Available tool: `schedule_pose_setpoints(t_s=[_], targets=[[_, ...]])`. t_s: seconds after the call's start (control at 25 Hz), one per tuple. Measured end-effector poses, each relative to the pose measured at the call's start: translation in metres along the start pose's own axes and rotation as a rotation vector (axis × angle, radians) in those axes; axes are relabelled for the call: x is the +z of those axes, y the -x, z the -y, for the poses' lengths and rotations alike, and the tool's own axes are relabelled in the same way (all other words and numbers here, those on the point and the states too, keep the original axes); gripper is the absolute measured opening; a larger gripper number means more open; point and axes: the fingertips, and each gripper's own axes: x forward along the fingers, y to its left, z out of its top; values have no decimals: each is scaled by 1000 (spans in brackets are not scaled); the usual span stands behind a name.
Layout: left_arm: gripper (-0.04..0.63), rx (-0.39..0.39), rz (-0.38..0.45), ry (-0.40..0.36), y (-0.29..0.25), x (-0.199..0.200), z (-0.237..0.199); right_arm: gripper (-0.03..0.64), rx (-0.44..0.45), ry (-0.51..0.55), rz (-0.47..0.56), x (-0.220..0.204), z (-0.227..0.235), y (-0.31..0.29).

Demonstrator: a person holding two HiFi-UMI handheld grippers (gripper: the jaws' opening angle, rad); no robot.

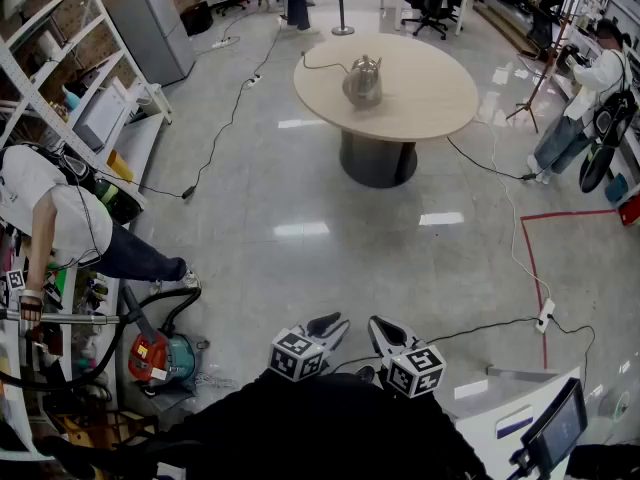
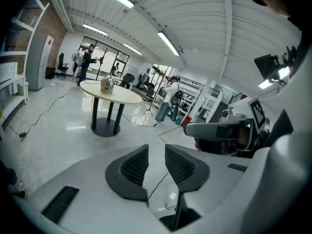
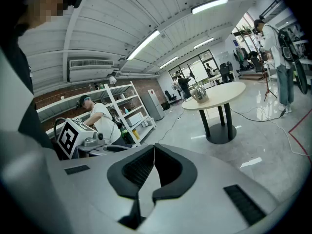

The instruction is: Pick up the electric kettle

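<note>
The electric kettle (image 1: 362, 80) is shiny metal and stands on a round beige table (image 1: 430, 103) far across the floor, with a cord running off it. It shows small in the left gripper view as the kettle (image 2: 107, 84) and in the right gripper view as the kettle (image 3: 199, 93). Both grippers hang close to my body, far from the table. My left gripper (image 1: 330, 326) (image 2: 156, 150) stands a little open with nothing between its jaws. My right gripper (image 1: 382, 330) (image 3: 154, 149) is shut on nothing, its tips touching.
Black cables and a power strip (image 1: 545, 315) lie on the glossy floor between me and the table. A person (image 1: 60, 228) bends by white shelves (image 1: 60, 78) at the left, near a red vacuum cleaner (image 1: 160, 358). Another person (image 1: 590, 88) stands at the right. A white stand with a screen (image 1: 560, 423) is at my right.
</note>
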Motion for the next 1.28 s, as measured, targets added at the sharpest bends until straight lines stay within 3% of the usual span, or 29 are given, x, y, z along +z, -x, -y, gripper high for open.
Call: schedule_pose_setpoints(t_s=[0.2, 0.68, 1.28], targets=[[118, -15, -12, -10, 29, -4, -24, 15, 3, 6, 4, 0, -35, -28], [118, -57, -38, -6, 45, -13, -46, 14, -44, -32, 10, -4, -53, -44], [118, -69, -63, -9, 41, -22, -22, 15, -57, -76, 43, -12, -43, -18]])
